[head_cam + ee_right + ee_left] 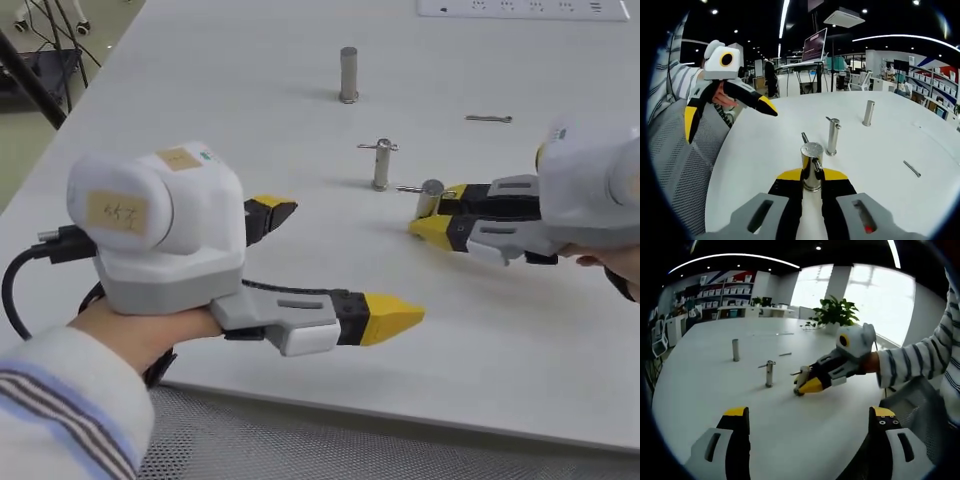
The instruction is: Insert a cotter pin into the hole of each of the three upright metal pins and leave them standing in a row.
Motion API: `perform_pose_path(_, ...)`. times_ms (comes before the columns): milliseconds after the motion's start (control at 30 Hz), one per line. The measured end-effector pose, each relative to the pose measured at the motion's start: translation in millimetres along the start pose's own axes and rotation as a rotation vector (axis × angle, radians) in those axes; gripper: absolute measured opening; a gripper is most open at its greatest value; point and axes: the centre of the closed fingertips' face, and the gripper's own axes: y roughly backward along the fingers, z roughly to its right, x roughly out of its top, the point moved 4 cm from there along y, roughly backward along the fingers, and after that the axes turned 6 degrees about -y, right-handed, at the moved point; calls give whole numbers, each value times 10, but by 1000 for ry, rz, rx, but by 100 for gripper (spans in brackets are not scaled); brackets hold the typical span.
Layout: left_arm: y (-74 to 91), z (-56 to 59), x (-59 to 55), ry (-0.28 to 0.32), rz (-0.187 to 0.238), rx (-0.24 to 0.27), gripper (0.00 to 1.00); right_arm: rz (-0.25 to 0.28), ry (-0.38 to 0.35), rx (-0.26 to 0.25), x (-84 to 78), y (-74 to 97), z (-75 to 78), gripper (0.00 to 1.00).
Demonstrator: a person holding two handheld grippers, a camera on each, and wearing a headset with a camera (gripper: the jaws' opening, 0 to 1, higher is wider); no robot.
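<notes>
Three metal pins stand in a row on the white table [250,110]. The far pin [348,75] [735,350] [868,113] is bare. A cotter pin crosses the top of the middle pin [381,165] [770,374] [833,136]. My right gripper [430,212] [812,182] is shut on the near pin [431,190] [812,165], which also carries a cotter pin and stands upright on the table. My left gripper [340,262] [809,415] hangs open over the front of the table, holding nothing. One loose cotter pin [488,119] [912,168] lies at the back right.
A white power strip [520,8] lies along the far edge. The table's front edge [400,415] runs just below the left gripper, with grey mesh beneath it. Black cables [40,60] hang off the table's left side.
</notes>
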Motion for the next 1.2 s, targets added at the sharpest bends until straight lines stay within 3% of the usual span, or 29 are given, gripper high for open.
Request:
perform_pose_path(167,-2,2,-4,5,-4,-1,98,7,6,-7,52,60,142,7)
perform_pose_path(300,-5,6,3,12,-4,1,98,4,6,-12,48,105,361,7)
perform_pose_path(533,7,7,7,20,-7,3,98,4,-12,-28,6,183,554,7)
perform_pose_path(900,37,-34,-16,47,-19,20,98,24,-48,-33,-74,239,667,8)
perform_pose_path(1200,40,-66,-39,78,-17,32,98,44,-64,-22,-117,235,664,8)
